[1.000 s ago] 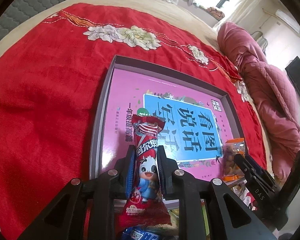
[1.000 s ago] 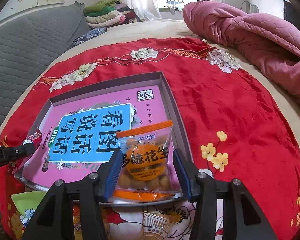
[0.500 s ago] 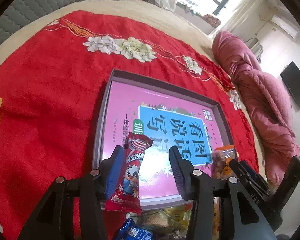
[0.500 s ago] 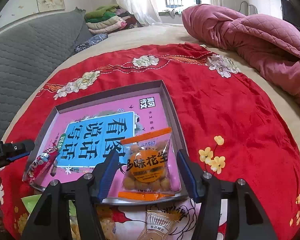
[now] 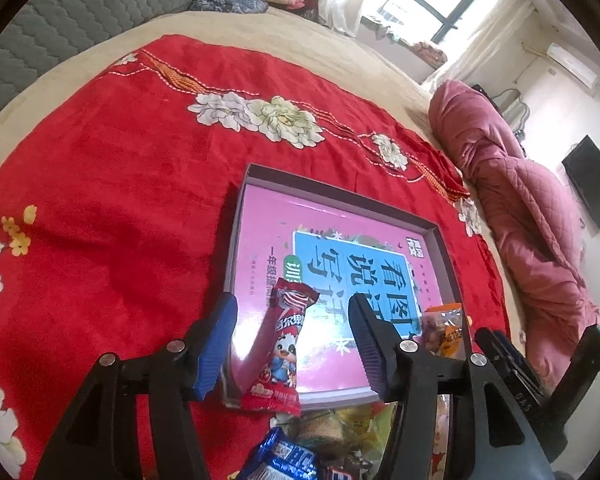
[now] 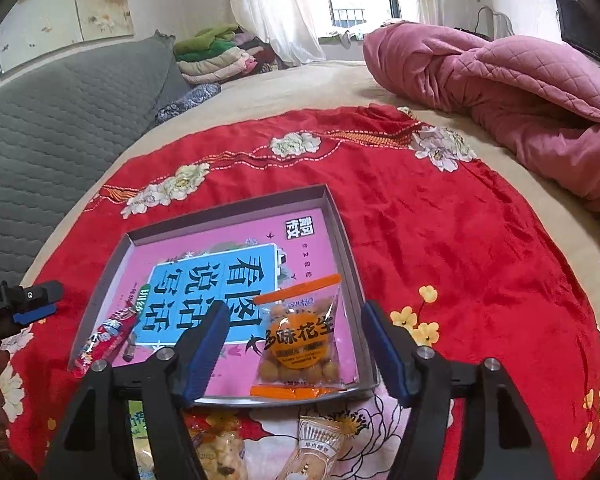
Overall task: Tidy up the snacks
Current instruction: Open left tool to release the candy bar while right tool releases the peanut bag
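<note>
One red flowered blanket (image 6: 440, 240) covers the bed, and on it lies a shallow grey tray (image 6: 342, 232) lined with a pink and blue printed sheet. Left tool (image 5: 292, 340) stands with fingers apart, either side of a red cartoon snack packet (image 5: 278, 356) that lies over the tray's near edge, touching neither pad. Right tool (image 6: 294, 350) is likewise spread wide around a clear orange-trimmed peanut bag (image 6: 300, 344) resting in the tray's near right corner. More wrapped snacks (image 6: 316, 446) lie on the blanket just below the tray.
</note>
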Demonstrator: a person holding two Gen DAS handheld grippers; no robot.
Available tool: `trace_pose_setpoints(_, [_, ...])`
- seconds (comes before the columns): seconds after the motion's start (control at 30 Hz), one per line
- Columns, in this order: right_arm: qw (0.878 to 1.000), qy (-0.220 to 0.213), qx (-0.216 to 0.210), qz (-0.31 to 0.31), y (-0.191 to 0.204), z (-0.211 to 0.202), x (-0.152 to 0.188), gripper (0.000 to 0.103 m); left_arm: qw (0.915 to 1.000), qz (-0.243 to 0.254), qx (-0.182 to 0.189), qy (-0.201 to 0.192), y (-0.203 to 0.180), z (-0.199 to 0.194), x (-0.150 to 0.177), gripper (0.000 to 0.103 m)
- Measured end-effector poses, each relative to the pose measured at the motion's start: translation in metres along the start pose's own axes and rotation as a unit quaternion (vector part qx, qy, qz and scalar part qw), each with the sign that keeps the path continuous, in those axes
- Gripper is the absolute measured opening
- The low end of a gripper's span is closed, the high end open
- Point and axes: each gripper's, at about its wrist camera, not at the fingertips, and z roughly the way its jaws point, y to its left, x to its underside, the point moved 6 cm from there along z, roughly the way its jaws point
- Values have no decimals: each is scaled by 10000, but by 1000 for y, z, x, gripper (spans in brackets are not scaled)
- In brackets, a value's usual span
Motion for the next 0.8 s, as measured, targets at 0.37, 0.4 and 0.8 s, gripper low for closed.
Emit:
trace_pose_setpoints(0.37, [10000,-41,-46,23,-6,-19,5,71,9997,213,-109,-9,0,-21,9,60])
trace_pose_setpoints(0.4, [10000,-36,-41,29,-7,-20,5,71,9997,204,-118,1,1,-22,9,60])
trace_pose_setpoints(0.8, [9998,-9,-171,-31,-4,-34,13,71,9992,142,-253,258,15,-38,36,60])
